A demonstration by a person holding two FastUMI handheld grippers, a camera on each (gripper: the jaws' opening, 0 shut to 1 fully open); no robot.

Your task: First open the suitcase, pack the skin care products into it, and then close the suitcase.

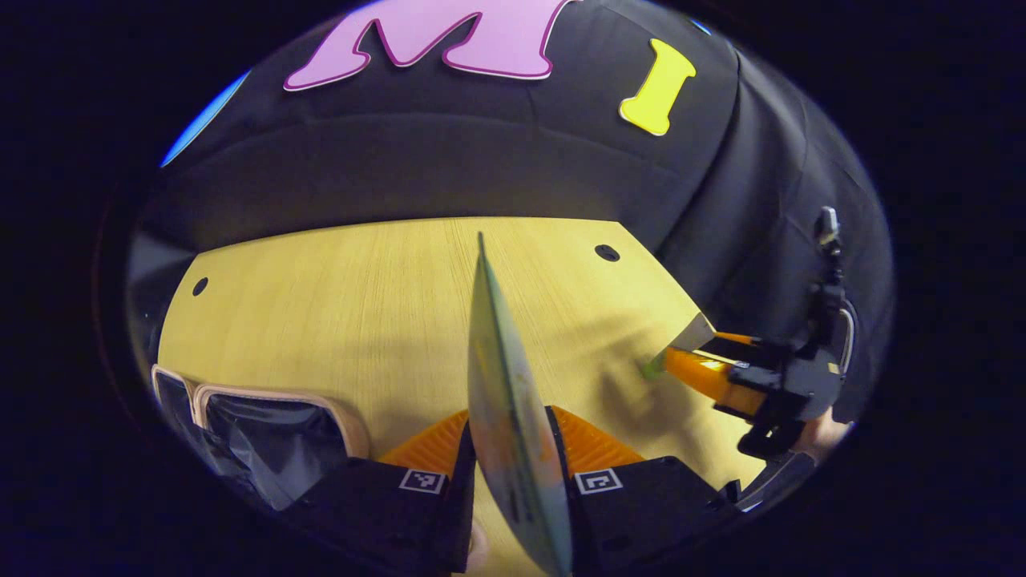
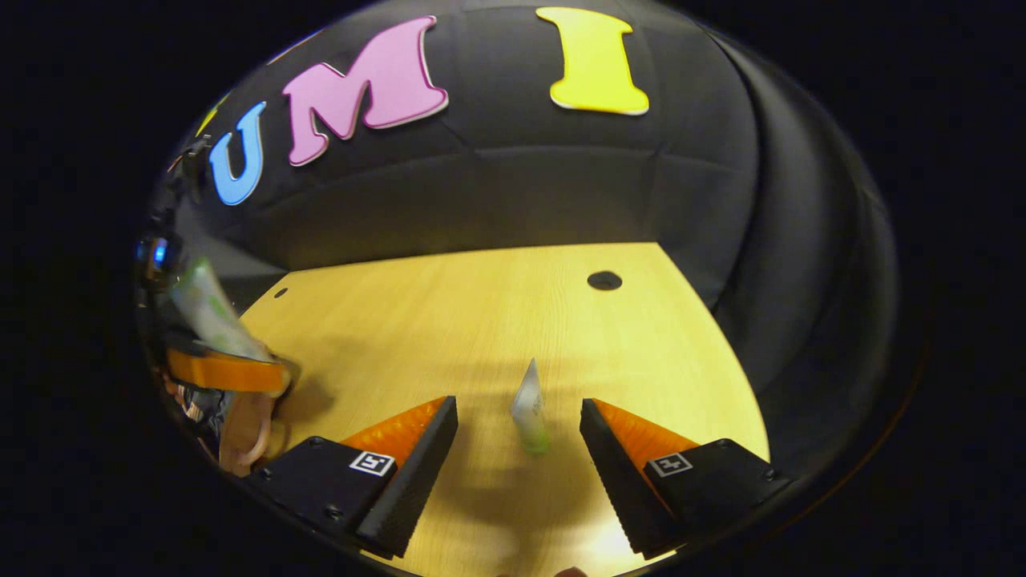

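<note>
1. Left gripper [image 1: 513,449]: the jaws are closed on a flat sachet [image 1: 501,377], seen edge-on in the left gripper view. Both fingers press its faces. The sachet rises from the jaws toward 12 o'clock, its long axis in line with the fingers.

2. Right gripper [image 2: 519,449]: the jaws stand wide apart and hold nothing. A small tube [image 2: 530,407] sits on the table [image 2: 449,320] between the fingers, touching neither.

3. Tube orientation: in the right gripper view its long axis runs roughly 12 to 6 o'clock. The flat crimped end points to 12 and the green cap end to 6, toward the camera. Whether it stands or leans cannot be told.

4. Suitcase [image 1: 264,425]: it lies open at about 8 o'clock in the left gripper view, with a pale rim and dark lining. It sits just beside the left gripper.

5. Handling judgement, sachet: likely light, thin and floppy, with a slick film surface. The present hold across the flat faces near one end looks sound, though the free end may sag or swing.

6. Handling judgement, tube: likely light and soft-walled, so it will dent under pressure and may squirt out sideways. The best hold appears to be across the body just above the cap, where it is firmest. The crimped end is too thin to grip securely.

7. Risk: the tube may tip when first touched.
</note>
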